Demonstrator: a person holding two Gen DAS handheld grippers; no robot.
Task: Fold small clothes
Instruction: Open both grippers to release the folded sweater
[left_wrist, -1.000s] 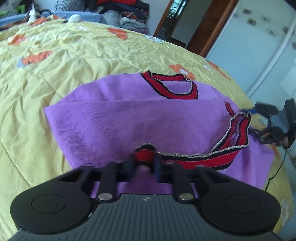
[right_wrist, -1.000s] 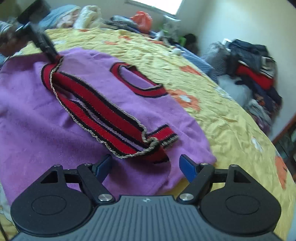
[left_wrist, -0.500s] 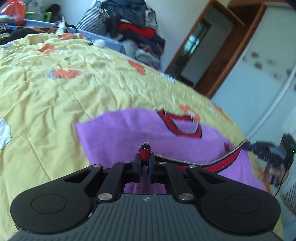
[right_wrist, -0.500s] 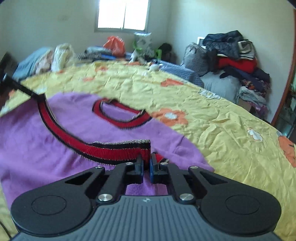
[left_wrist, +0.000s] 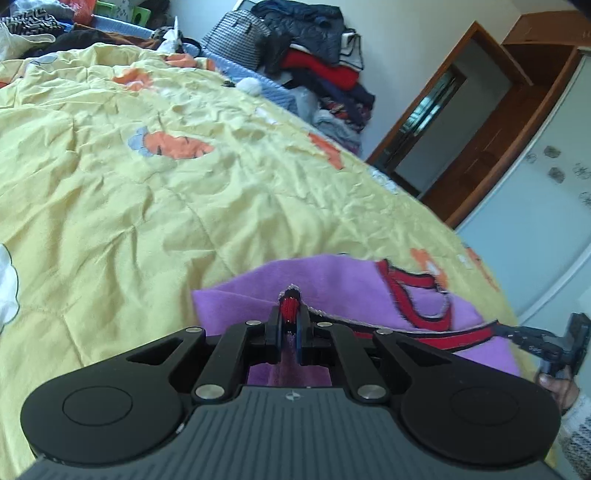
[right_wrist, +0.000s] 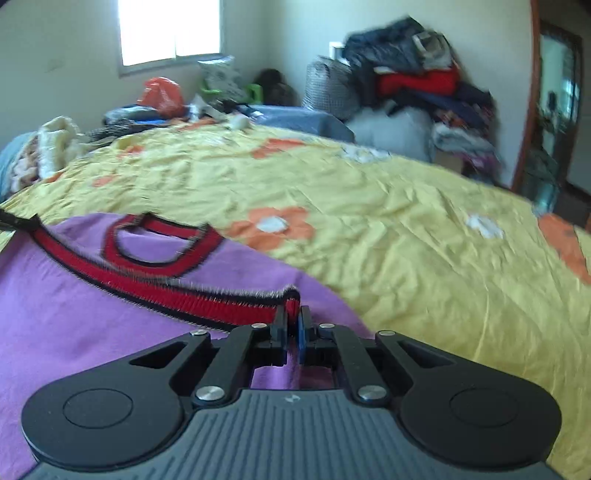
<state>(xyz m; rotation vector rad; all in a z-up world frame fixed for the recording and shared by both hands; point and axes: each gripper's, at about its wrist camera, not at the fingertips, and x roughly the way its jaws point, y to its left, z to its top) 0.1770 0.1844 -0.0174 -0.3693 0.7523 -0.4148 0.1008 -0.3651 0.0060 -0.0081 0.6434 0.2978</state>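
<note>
Both grippers pinch the red hem (right_wrist: 207, 301) of the purple top (right_wrist: 74, 332), one at each end. The left gripper (left_wrist: 290, 317) is clamped narrow on one hem corner; the right gripper (right_wrist: 291, 325) is clamped narrow on the other. In the left view the right gripper shows at 3 o'clock, and the hem runs taut between the two. The top lies on the yellow bedspread (right_wrist: 369, 229), its red neckline (right_wrist: 162, 243) at 11 o'clock of the right gripper.

Risks, as I judge them: each grip takes only the hem's edge, so a harder pull apart could slip the band from one claw and drop that side. Uneven travel of the two hands would skew the fold. Dragging low could rumple the layer beneath or shift the whole top on the bedspread.

Against a second ago: the right claw then stood wide over a slack, looped hem; now it is closed on it. The hem has gone from crumpled to straight, and both cameras have lifted, showing less of the top and more bedspread.
</note>
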